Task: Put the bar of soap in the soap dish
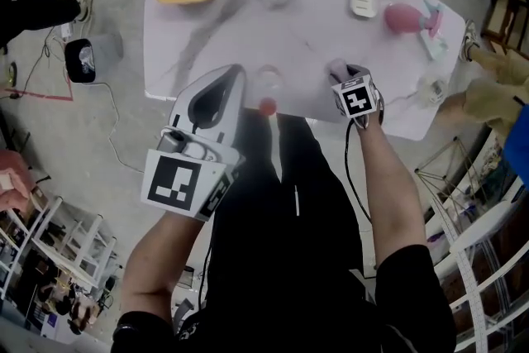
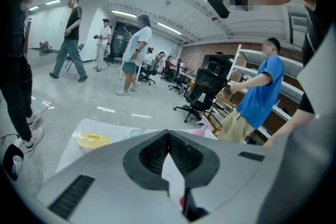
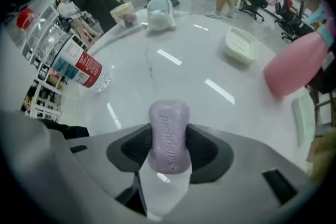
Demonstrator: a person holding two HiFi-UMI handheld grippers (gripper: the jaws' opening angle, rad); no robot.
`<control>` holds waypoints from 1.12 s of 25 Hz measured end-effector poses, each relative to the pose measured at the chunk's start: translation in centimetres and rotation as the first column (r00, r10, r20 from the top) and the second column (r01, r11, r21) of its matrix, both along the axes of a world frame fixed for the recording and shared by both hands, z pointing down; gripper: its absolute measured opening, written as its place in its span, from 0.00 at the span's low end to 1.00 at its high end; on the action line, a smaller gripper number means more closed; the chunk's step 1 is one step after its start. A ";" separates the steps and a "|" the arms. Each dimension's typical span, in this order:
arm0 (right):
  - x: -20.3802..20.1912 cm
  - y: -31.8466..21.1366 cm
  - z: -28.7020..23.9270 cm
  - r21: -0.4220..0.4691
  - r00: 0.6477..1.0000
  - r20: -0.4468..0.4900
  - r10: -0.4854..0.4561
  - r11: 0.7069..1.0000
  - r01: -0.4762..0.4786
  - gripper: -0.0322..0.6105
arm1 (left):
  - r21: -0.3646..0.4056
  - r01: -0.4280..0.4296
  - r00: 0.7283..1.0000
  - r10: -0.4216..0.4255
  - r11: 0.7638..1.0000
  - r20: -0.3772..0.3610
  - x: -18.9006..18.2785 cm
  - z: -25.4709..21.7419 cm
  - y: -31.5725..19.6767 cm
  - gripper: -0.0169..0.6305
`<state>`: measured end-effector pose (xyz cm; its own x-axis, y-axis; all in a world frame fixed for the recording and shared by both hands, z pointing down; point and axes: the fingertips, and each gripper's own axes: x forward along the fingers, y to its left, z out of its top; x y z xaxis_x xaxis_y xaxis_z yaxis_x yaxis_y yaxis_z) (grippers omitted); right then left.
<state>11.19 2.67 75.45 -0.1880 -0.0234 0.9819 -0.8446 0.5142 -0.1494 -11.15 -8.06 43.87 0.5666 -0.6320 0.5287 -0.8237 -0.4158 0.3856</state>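
While the right gripper (image 3: 169, 152) pinches the lilac bar of soap (image 3: 169, 126) by its long sides, its length pointing onward, the white soap dish (image 3: 240, 44) waits ahead and rightward (well apart). The left gripper (image 2: 169, 157), closed on nothing, sits farther off.

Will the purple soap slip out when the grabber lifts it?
Probably not much: the purple soap looks dry, and the right gripper has its ribbed pads pressed on both long sides. It is likely stiff, since it keeps its bar shape in the squeeze. Its smooth, rounded edges could let it slide if the grip loosens.
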 end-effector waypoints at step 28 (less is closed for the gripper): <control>2.8 -10.5 -4.4 0.087 0.977 0.123 0.175 0.979 -0.187 0.38 | -0.026 0.000 0.999 -0.001 1.000 -0.039 1.6 -1.6 -2.6 0.04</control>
<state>13.96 -7.86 71.07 -0.2826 -0.1622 0.9454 -0.9052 0.3712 -0.2069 -9.55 -10.66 42.26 0.5867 -0.6190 0.5222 -0.8080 -0.4048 0.4280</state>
